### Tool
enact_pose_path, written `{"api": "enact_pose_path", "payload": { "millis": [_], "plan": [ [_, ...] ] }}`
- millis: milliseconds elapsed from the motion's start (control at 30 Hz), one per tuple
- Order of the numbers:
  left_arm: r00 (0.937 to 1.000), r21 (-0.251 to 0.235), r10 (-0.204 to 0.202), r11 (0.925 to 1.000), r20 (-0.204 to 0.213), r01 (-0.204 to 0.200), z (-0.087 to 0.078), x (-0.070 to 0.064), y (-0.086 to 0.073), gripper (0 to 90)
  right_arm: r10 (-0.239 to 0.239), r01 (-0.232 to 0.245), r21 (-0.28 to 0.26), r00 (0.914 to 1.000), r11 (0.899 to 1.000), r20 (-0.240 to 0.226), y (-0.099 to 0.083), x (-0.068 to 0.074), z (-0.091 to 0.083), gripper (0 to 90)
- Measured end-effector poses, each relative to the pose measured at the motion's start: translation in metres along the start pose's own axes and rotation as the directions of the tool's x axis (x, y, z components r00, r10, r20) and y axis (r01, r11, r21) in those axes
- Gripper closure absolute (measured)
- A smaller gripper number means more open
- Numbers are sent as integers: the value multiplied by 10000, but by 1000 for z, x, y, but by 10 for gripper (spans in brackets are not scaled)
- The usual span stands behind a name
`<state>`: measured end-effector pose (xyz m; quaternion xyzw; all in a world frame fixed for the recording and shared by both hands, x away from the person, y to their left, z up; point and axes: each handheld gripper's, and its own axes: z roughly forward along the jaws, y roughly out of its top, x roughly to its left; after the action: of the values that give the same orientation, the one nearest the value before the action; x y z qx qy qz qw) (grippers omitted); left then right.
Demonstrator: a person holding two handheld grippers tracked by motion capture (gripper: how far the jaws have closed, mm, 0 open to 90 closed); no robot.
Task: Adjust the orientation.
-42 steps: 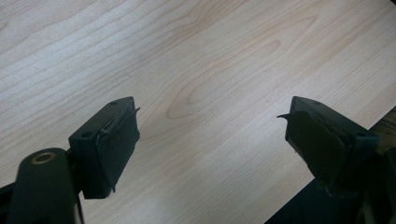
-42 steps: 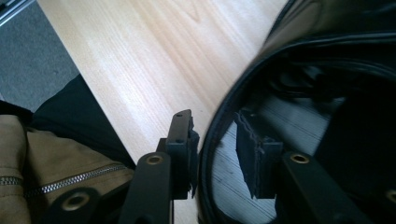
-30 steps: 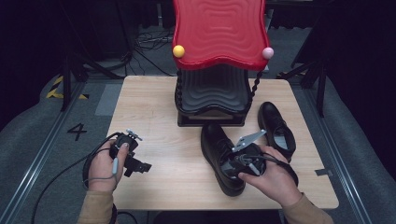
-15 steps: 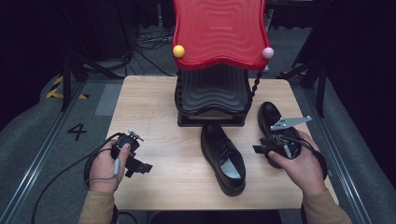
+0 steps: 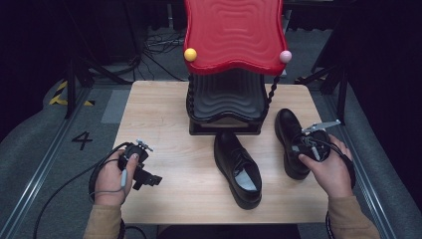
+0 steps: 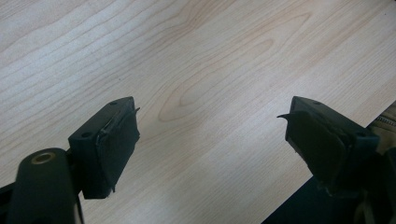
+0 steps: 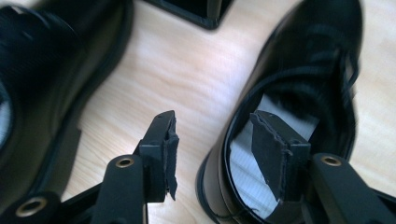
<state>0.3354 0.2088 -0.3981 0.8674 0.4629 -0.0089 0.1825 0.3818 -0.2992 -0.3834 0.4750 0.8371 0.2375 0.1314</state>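
Starting at the jaws: we've got the right gripper (image 7: pixel 212 156) spread fairly wide and straddling the heel wall of a glossy black leather dress shoe (image 7: pixel 299 93). One jaw sits inside the shoe opening over the pale insole, the other outside above the bare wood, and neither is pressing on the leather yet as far as we can see. In the high view that same shoe (image 5: pixel 288 137) lies at the right side of the light wooden table (image 5: pixel 164 104), toe pointing far, with the right gripper (image 5: pixel 311 144) over its near end.

The left gripper (image 6: pixel 212 140) is also wide open, holding nothing, with plain wood grain between its jaws. From above we see it (image 5: pixel 144 177) near the left front of the table, well apart from the shoes.

The second black dress shoe (image 5: pixel 238 167) lies in the middle, toe far, just in front of a black ribbed stand (image 5: pixel 225 97) with a wavy red plastic top (image 5: pixel 234 30).
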Motion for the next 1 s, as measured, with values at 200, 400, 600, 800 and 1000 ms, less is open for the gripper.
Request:
{"api": "enact_pose_path", "payload": {
  "millis": [200,400,600,800,1000],
  "plan": [
    [10000,30,-29,10000,50,29,1,-1,0,178,128,-67,1265,9988,9919,-474,-7,-8,27,545],
    [10000,12,-12,10000,34,12,0,-1,0,178,253,-116,1707,9966,9853,-786,-11,-14,40,644],
    [10000,-15,-16,10000,79,16,0,-2,0,178,-145,282,1736,9967,9844,-797,-12,-12,41,774],
    [10000,8,-4,10000,77,4,0,-1,-1,178,-92,234,1696,9964,9852,-843,-12,-10,42,786],
    [10000,63,1,10000,100,-2,2,-2,0,179,-72,213,1612,9961,9867,-874,-12,-11,41,789]
  ]
}}
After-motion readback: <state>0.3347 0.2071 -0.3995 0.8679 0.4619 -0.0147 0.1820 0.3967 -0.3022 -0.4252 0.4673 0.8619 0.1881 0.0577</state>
